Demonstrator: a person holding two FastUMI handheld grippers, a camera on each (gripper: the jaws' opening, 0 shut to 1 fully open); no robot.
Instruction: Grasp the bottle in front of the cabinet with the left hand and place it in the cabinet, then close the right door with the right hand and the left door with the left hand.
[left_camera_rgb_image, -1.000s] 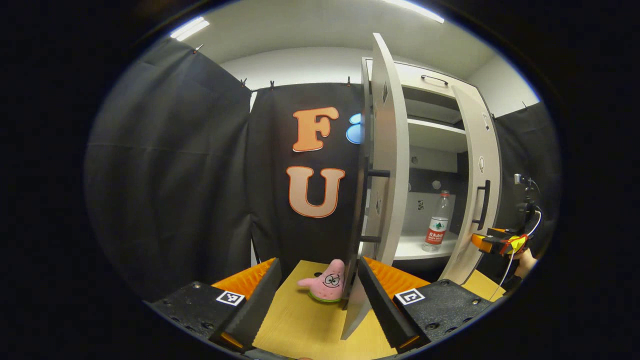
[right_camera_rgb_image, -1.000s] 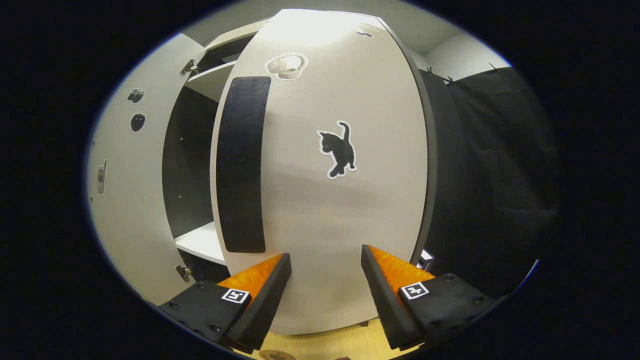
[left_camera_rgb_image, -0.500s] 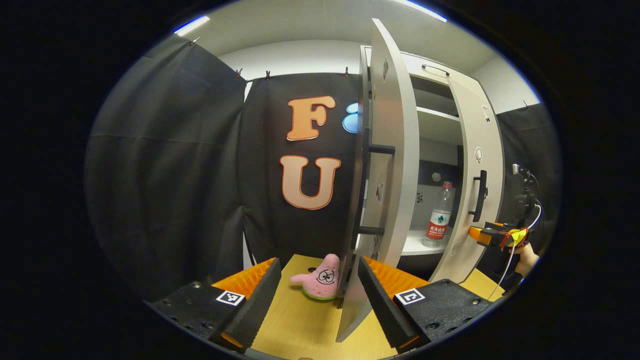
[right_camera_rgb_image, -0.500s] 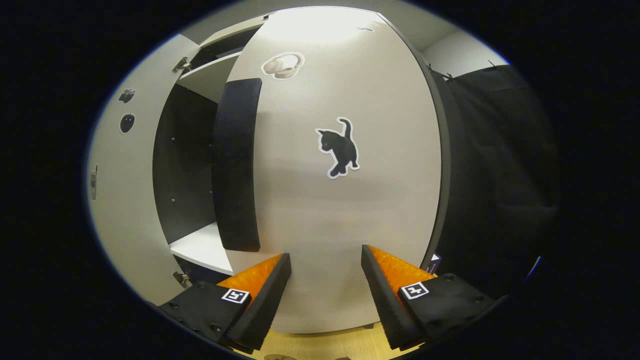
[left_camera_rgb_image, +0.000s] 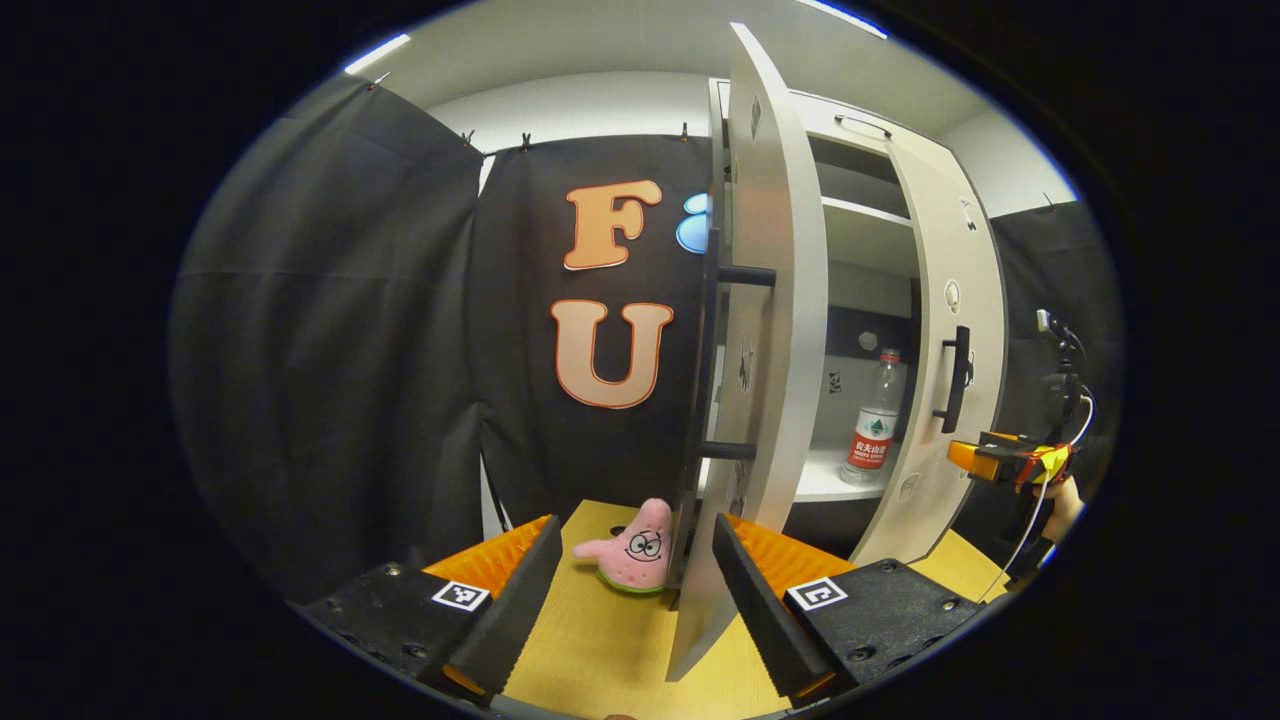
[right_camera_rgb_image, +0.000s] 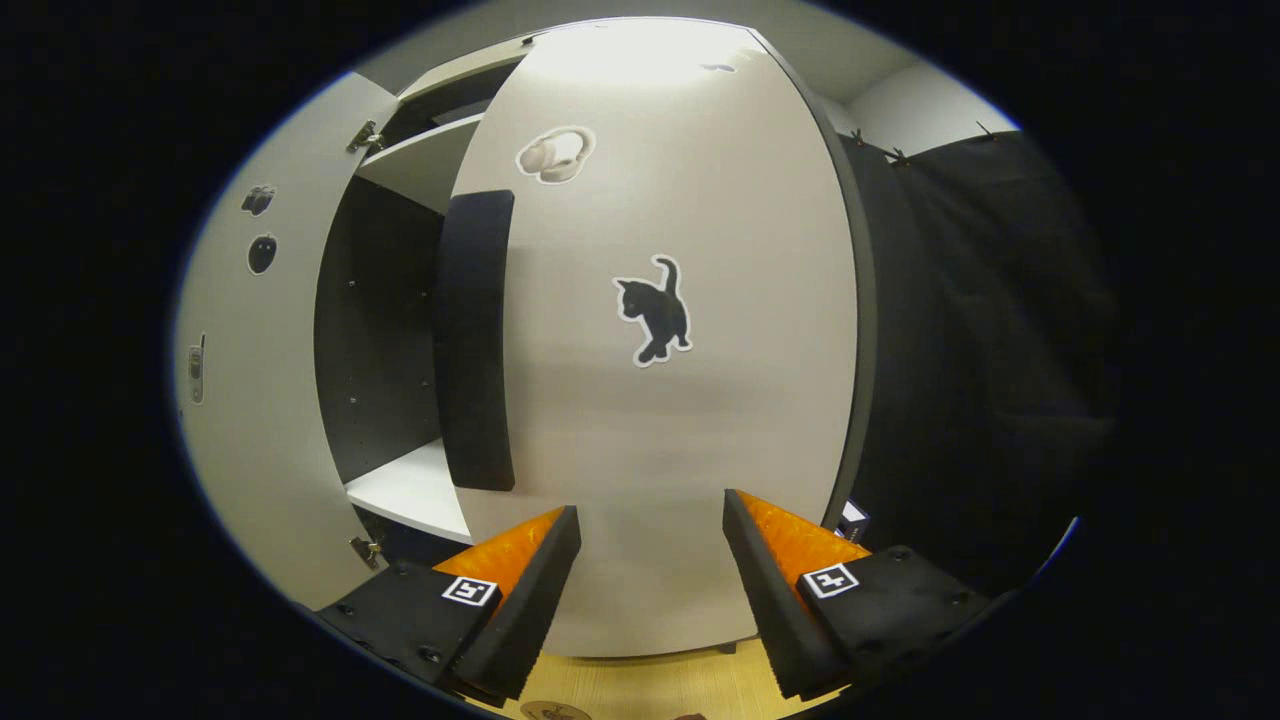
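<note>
right hand-held gripper (right_camera_rgb_image: 645, 545) facing right door (right_camera_rgb_image: 690, 400).

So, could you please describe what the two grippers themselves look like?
Each gripper, left gripper and right gripper, has two wedge-shaped fingers with ribbed inner pads on matt black screwed blocks, each carrying a square black-and-white marker. A white cable trails from the right one.

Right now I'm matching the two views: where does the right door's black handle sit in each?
Left gripper view: the handle, right of centre, just right of the bottle.
Right gripper view: left of centre, a tall dark bar.
Shared landmark: the white shelf.
</note>
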